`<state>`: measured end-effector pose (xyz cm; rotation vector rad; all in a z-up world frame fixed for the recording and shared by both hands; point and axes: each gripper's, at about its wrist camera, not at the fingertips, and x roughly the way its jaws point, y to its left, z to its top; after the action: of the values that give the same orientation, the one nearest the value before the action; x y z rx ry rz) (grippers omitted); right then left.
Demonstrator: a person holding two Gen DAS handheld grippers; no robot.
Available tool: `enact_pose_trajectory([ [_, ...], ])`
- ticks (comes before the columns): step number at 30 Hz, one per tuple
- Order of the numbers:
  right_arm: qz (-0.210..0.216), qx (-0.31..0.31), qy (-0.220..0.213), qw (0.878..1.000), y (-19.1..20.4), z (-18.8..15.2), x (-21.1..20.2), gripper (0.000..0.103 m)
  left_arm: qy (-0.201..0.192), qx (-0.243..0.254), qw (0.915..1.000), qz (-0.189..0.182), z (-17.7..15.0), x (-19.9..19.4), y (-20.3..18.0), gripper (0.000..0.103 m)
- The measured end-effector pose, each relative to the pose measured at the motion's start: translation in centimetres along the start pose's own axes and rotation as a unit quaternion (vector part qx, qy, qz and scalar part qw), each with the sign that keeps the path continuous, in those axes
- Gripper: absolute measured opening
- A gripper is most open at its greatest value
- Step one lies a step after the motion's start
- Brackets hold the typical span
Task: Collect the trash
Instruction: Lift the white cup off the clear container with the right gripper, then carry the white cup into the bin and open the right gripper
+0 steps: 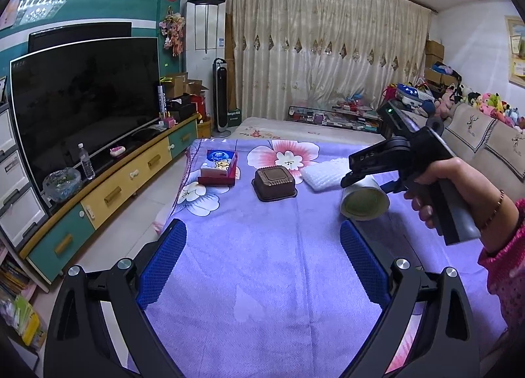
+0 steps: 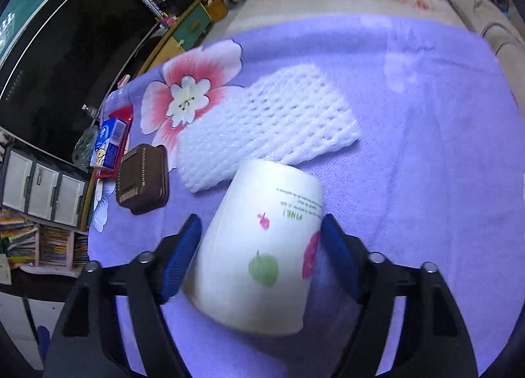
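Gripping a white paper cup [image 2: 259,247] printed with fruit: right gripper [image 2: 259,258], blue pads [image 2: 178,260] pressed to both sides, cup on its side over the purple flowered cloth [image 2: 410,148]. Spread wide and holding nothing: left gripper [image 1: 262,266], low over bare cloth. Just beyond the cup, touching its far end: white foam net sleeve [image 2: 262,129]. Left of that, near: brown square plastic tray [image 2: 142,178], upside down. Further left: blue-and-red tissue box [image 2: 110,142]. Past the cloth's left edge: television [image 1: 85,99] on a yellow-and-green cabinet [image 1: 124,181]. Farthest: cream curtains [image 1: 328,50].
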<state>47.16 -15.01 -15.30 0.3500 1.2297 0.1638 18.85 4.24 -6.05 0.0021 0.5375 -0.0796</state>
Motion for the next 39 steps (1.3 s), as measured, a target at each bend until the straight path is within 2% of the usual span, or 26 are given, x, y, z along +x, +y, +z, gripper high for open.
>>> enact_pose_trajectory([
  [3,0.006,-0.002,-0.008,1.000,0.1,-0.1,-0.3,0.062,-0.001,-0.003,1.0000,0.003,0.0,-0.3,0.1,0.093],
  [6,0.025,-0.016,-0.078,0.997,0.4,-1.0,-3.1,0.061,-0.001,-0.005,1.0000,0.007,0.1,-0.4,0.2,0.093],
  [8,0.025,-0.039,-0.144,0.988,0.7,-2.4,-5.4,0.061,-0.001,-0.005,1.0000,0.008,0.1,-0.4,0.1,0.093],
  [11,0.010,-0.086,-0.253,0.964,1.2,-5.3,-8.3,0.061,-0.004,-0.002,1.0000,0.005,0.2,-0.5,-0.4,0.093],
  [13,-0.015,-0.126,-0.325,0.937,1.8,-7.8,-9.5,0.061,-0.005,0.002,1.0000,0.003,0.2,-0.5,-0.9,0.093],
  [16,-0.043,-0.164,-0.371,0.913,2.5,-10.3,-9.4,0.061,-0.001,0.007,1.0000,0.000,0.1,-0.2,-1.5,0.093],
  [20,-0.064,-0.185,-0.398,0.896,2.8,-11.5,-8.9,0.061,0.008,0.017,0.9998,-0.004,-0.1,0.2,-2.4,0.093],
  [25,-0.060,-0.186,-0.405,0.893,3.2,-11.4,-8.4,0.061,0.010,0.025,0.9996,-0.003,-0.1,0.5,-3.0,0.093],
  [29,-0.049,-0.167,-0.414,0.893,2.2,-11.8,-9.0,0.061,0.017,0.022,0.9996,-0.008,-0.3,1.0,-3.3,0.093],
  [31,-0.049,-0.159,-0.425,0.890,1.8,-12.2,-9.3,0.061,0.019,0.018,0.9995,-0.014,-0.6,1.6,-3.7,0.093],
  [33,-0.046,-0.147,-0.434,0.888,1.3,-12.4,-9.7,0.061,0.034,0.011,0.9992,-0.018,-1.0,2.7,-4.4,0.093],
  [35,-0.052,-0.144,-0.432,0.889,1.1,-12.5,-10.4,0.061,0.042,0.013,0.9987,-0.026,-1.1,3.4,-5.3,0.093],
  [39,-0.067,-0.145,-0.443,0.882,0.3,-13.5,-13.5,0.061,0.037,0.029,0.9986,-0.024,-0.9,3.4,-6.4,0.093],
])
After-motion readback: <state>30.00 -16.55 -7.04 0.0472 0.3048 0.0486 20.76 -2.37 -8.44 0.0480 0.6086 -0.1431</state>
